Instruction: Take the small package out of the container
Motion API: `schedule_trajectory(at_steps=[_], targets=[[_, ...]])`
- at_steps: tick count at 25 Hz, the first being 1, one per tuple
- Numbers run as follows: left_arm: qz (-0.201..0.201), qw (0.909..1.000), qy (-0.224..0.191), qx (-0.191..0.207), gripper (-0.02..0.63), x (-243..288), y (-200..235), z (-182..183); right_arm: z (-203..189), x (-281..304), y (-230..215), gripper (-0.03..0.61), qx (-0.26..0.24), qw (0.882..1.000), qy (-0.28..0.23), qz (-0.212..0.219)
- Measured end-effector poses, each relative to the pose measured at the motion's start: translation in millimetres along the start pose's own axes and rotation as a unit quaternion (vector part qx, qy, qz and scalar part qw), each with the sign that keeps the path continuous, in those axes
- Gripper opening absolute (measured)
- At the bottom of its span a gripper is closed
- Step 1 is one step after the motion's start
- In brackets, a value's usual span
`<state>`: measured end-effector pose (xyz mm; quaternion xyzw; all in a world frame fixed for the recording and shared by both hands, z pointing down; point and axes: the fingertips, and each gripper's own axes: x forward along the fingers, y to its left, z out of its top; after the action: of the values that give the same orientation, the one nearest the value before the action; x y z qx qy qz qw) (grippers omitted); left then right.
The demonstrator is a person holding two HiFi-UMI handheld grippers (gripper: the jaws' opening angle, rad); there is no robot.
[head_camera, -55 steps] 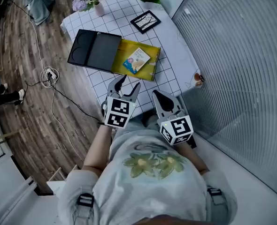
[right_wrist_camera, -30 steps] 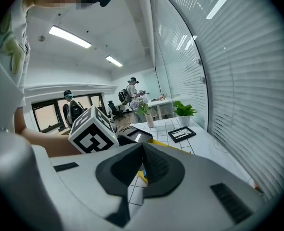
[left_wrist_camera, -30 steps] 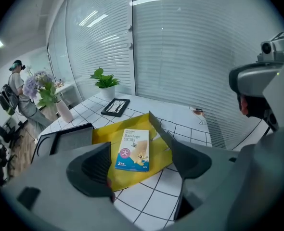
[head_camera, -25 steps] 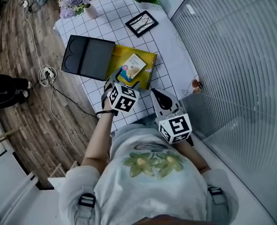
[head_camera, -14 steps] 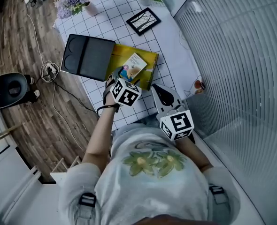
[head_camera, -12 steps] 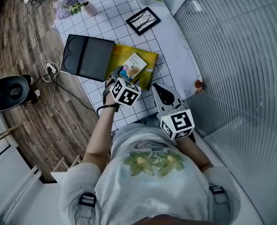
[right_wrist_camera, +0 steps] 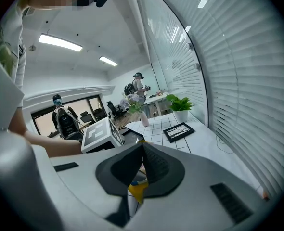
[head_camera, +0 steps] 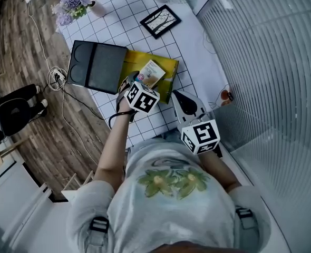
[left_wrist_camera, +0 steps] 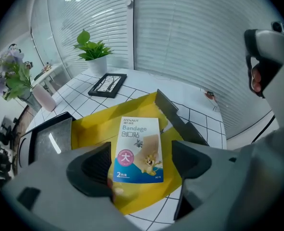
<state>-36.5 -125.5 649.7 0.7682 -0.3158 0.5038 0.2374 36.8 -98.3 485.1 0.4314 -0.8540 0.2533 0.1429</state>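
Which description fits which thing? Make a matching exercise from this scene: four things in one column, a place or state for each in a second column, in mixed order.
Things
1. bandage packet
2. left gripper
3. right gripper
4. picture frame

Descriptions
A. jaws together
B. lying in the yellow container
C. jaws apart, aimed at the packet
D. flat on the checked cloth, beyond the container

Pairs: 1-B, 2-C, 3-A, 4-D

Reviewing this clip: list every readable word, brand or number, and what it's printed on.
"HYNAUT": top of the bandage package
"Bandage": below it, same package
"创口贴": next line down
"大": large character, lower left
Bottom-edge small print: too small to read.
No other text is legible.
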Motion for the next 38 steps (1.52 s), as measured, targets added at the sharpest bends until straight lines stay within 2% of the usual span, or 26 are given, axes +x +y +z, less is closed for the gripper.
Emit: schedule_trajectory(at_steps=[15, 38], targets=[[-0.026, 0.9986, 0.044, -0.013, 0.374, 27.5, 3.6, -5.1, 1.8, 19.0, -15.6, 0.008, 0.002, 1.0, 0.006, 0.001], [-0.038, 0.9969, 0.068, -0.005, 0.374, 42.2, 5.6, -10.7, 3.7, 46.3, -20.7, 0.008, 0.003, 1.0, 0.017, 0.01]])
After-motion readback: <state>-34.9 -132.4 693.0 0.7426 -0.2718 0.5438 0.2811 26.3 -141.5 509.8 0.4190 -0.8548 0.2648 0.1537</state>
